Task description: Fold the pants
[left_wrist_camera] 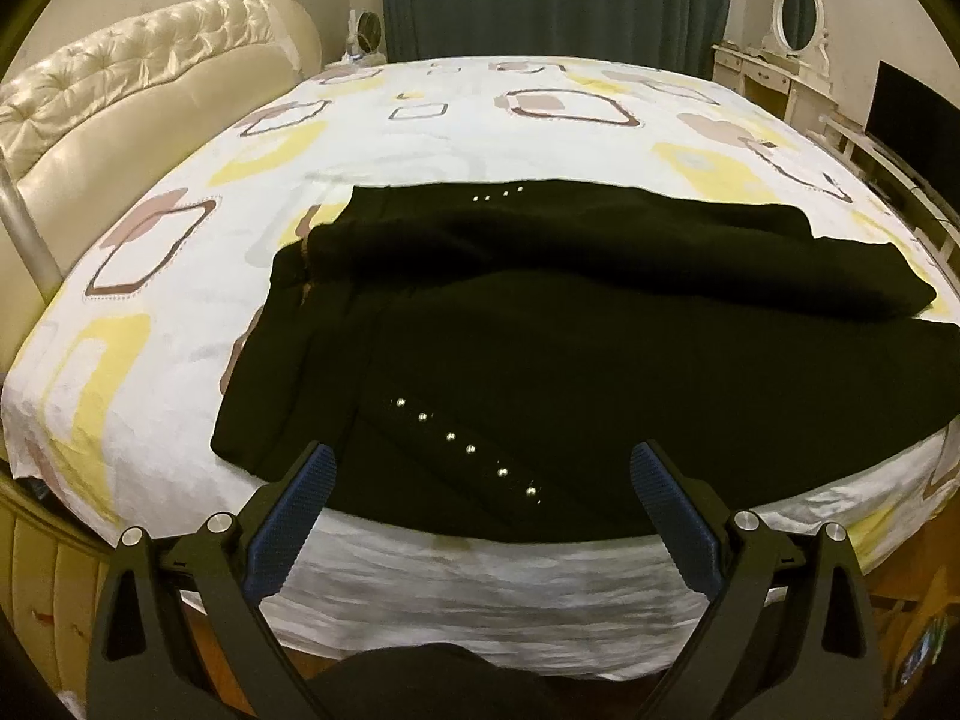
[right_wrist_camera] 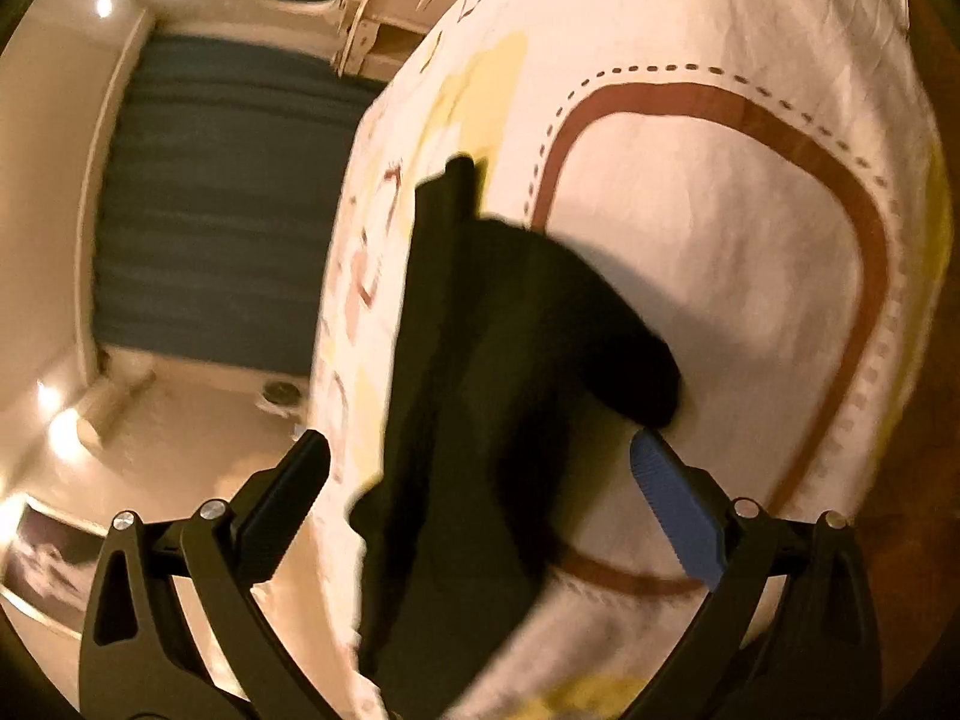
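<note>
Left gripper (left_wrist_camera: 480, 468): jaws spread wide and holding nothing; the blue ribbed pads (left_wrist_camera: 288, 516) face each other across an open gap.
Pants (left_wrist_camera: 540, 348): black, lying on the bed ahead of the left jaws, with one part doubled over the far side; the near hem sits between the two fingertips and reaches the edge of the mattress.
Studs (left_wrist_camera: 462, 444): a slanting row of small shiny dots on the pants, just beyond the left jaws and nearer the left finger; a shorter row shows on the far fold.
Bed sheet (left_wrist_camera: 180, 360): white with yellow and brown squares, spreading out on both sides of the left jaws and past the pants.
Headboard (left_wrist_camera: 120, 90): cream, tufted, far off to the left of the left jaws.
Right gripper (right_wrist_camera: 480, 456): jaws spread; the view is rolled sideways and blurred.
Pants in the right wrist view (right_wrist_camera: 480, 390): a dark fold lies in the gap between the fingers; whether either finger touches it cannot be told.
Curtain (right_wrist_camera: 210, 210): dark, beyond the right gripper's left finger.
</note>
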`<state>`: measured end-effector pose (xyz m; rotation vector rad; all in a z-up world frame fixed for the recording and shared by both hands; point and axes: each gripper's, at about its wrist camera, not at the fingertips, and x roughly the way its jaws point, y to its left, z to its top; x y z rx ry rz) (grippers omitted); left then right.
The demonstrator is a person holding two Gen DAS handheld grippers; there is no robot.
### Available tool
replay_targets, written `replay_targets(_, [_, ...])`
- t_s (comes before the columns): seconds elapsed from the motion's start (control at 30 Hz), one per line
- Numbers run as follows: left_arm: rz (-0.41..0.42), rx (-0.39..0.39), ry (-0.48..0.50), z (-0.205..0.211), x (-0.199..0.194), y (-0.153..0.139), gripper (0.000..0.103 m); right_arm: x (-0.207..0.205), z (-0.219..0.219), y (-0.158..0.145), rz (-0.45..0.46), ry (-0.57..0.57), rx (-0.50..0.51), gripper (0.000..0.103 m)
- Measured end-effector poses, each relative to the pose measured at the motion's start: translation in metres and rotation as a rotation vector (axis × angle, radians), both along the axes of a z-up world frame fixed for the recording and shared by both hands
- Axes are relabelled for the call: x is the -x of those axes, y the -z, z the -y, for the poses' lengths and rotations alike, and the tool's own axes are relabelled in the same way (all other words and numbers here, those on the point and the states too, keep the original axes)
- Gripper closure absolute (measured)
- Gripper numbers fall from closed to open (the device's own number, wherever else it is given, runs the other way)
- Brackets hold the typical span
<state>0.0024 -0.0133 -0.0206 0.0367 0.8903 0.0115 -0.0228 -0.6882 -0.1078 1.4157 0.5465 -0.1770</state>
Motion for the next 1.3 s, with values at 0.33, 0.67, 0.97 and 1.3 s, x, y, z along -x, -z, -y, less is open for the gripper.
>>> replay_targets(0.33, [-0.031,-0.025,-0.024,-0.003,-0.001,0.013,0.005,-0.046,0.040,0.010,-0.071,0.057,-0.005,0.095])
replay_targets(0.67, [-0.019,-0.030,-0.057,-0.004,-0.008,0.012,0.005,-0.076,0.027,-0.075,0.020,-0.203,0.597,0.099])
replay_targets(0.97, [-0.003,-0.063,-0.031,0.002,-0.018,0.010,0.005,-0.033,0.076,0.025,-0.116,-0.084,0.382,0.094])
replay_targets(1.3, [-0.088,0.057,0.020,-0.039,-0.037,0.009,0.005,-0.004,0.086,-0.025,-0.223,0.138,0.493,0.054])
